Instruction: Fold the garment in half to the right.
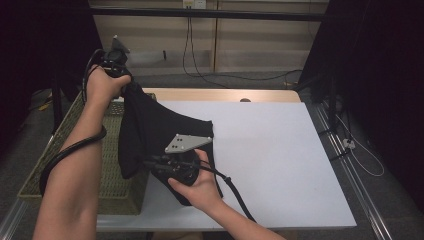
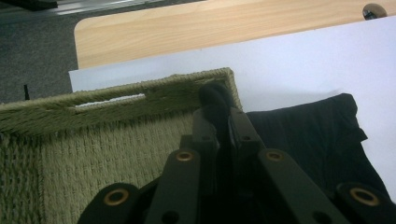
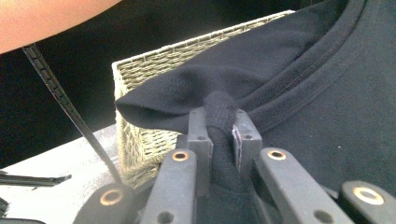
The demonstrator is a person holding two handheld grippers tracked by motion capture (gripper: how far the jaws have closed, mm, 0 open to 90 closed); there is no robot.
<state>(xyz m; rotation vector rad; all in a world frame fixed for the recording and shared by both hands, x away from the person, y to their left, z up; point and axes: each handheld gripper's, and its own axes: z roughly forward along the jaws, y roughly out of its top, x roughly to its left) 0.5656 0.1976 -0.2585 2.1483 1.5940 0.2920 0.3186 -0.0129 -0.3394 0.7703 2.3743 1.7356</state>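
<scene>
A black garment (image 1: 150,130) hangs between both hands over the white table's left part. My left gripper (image 1: 125,82) is raised above the woven basket (image 1: 75,135) and is shut on a bunched fold of the black garment (image 2: 215,100). My right gripper (image 1: 152,165) sits lower, near the table's front left, with its jaws closed on another fold of the black garment (image 3: 224,105) close to a stitched hem. The garment's lower part rests on the table.
The green woven basket (image 2: 93,135) stands at the table's left edge, its corner (image 3: 140,70) just behind the cloth. A white board (image 1: 270,150) covers a wooden tabletop (image 1: 225,95). Cables trail from both grippers. Dark curtains flank the table.
</scene>
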